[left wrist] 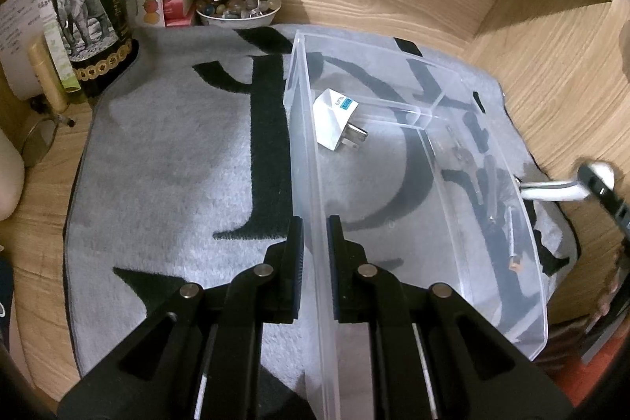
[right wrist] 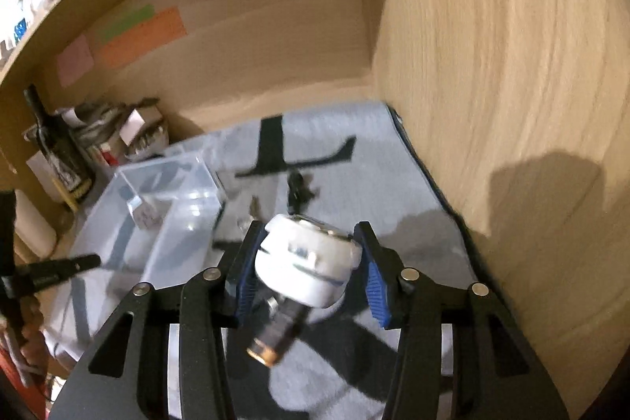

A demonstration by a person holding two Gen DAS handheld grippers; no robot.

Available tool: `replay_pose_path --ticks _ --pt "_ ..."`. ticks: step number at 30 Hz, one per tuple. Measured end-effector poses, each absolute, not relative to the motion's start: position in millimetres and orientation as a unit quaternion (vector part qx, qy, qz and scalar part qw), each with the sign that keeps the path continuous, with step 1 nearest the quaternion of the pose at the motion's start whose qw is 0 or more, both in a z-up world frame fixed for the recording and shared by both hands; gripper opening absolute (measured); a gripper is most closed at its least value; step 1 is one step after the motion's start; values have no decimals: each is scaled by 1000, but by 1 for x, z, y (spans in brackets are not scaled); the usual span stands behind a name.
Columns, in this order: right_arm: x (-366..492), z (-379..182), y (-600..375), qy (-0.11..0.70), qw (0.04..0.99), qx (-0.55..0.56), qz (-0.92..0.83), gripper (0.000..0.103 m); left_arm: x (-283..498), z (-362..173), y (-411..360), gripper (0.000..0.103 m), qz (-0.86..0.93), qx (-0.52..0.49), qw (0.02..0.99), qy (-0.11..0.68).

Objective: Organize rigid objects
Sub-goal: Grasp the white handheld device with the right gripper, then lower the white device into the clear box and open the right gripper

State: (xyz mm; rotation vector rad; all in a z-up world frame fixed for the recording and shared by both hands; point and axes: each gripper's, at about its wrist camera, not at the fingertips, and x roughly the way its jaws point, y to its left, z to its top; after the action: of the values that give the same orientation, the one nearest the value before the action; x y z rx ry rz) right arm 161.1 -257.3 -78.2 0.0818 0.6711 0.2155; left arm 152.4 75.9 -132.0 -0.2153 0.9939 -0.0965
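The clear, thin-walled plastic storage box with an inner divider (left wrist: 413,160) sits on a grey mat with black lettering (left wrist: 177,164) and serves as the landmark. The left gripper (left wrist: 315,262) has its jaws nearly together, pinching the box's near left wall, and points steeply down at it. That wall looks stiff but light and slick, so a hold low on the rim should best stop the box sliding. Inside the box, toward its far end, lies a white plug adapter with metal prongs (left wrist: 338,119), with small dark pieces along its right side. To the right of the box and above the mat, the right gripper (right wrist: 305,262) is about a third open and clamped on a rounded white plastic device with a dark brass-tipped stub hanging below (right wrist: 309,262). It appears hard, smooth and fairly light. Its curved sides could slip between the blue pads, so gripping across the widest part seems wise. This gripper tilts moderately downward, the blurred view suggesting motion.
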Motion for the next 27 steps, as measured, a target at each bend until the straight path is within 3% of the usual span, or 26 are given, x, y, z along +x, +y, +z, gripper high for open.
replay_pose_path --ticks 17,27 --pt "169 -4 -187 230 949 -5 218 39 152 -132 76 12 -50 -102 874 472" --pt "171 -20 -131 253 916 -40 308 39 153 -132 76 12 -52 -103 874 472"
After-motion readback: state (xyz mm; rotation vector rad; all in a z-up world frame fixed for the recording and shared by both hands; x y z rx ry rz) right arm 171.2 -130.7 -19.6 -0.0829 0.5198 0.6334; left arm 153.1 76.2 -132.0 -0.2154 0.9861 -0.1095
